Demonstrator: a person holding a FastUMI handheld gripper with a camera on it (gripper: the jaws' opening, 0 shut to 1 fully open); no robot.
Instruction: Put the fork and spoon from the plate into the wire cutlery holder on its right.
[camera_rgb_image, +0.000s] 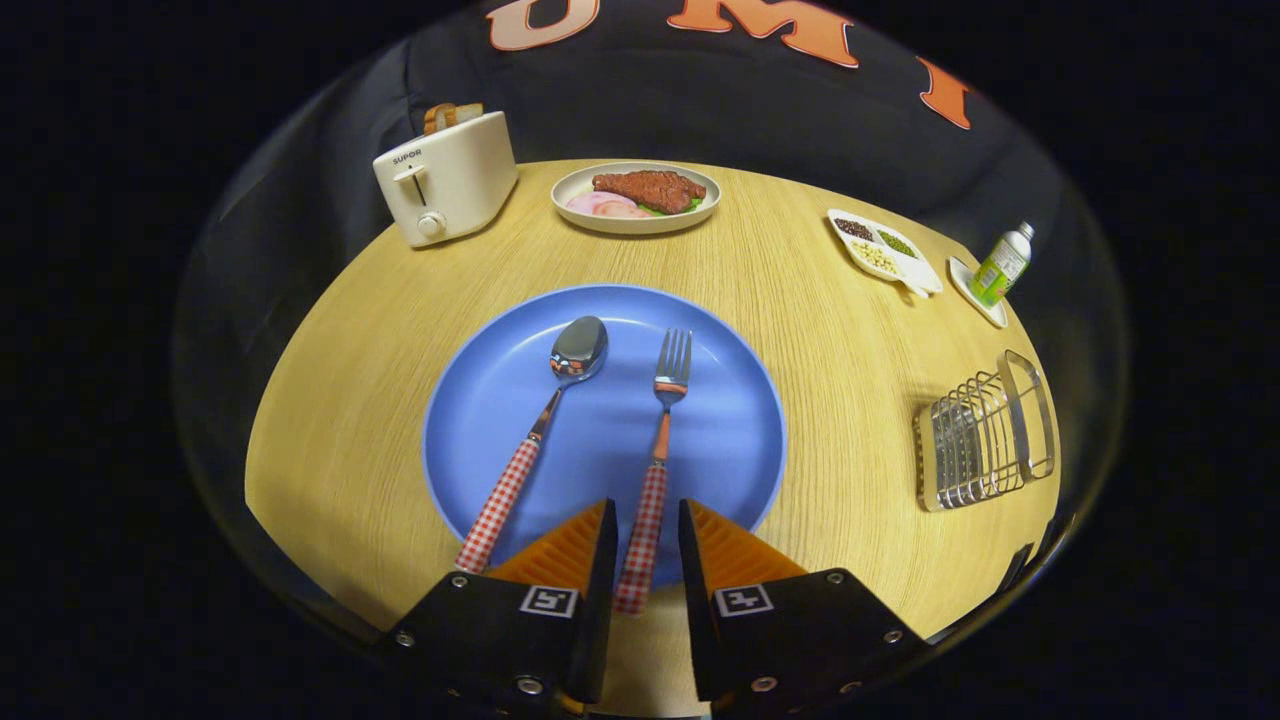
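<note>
A blue plate (720, 440) lies on the wooden table just ahead of my fingers. On it rest a spoon (545, 415) and a fork (660, 450), both with red-checked handles pointing toward me. The fork's handle end runs into the gap between my two fingers, with a small space on each side. My gripper (645, 520) is open around that handle, not pressing on it. The spoon's handle ends just left of my left finger (570, 550). The wire cutlery holder (985, 430) stands on the table to the right of the plate.
Beyond the plate stand a cream toaster (448, 178) with bread in it, a dish of meat and ham (636, 195), a divided dish of beans (882, 248) and a small green-labelled bottle (1000, 265) on a white saucer. The table's edge curves close behind the holder.
</note>
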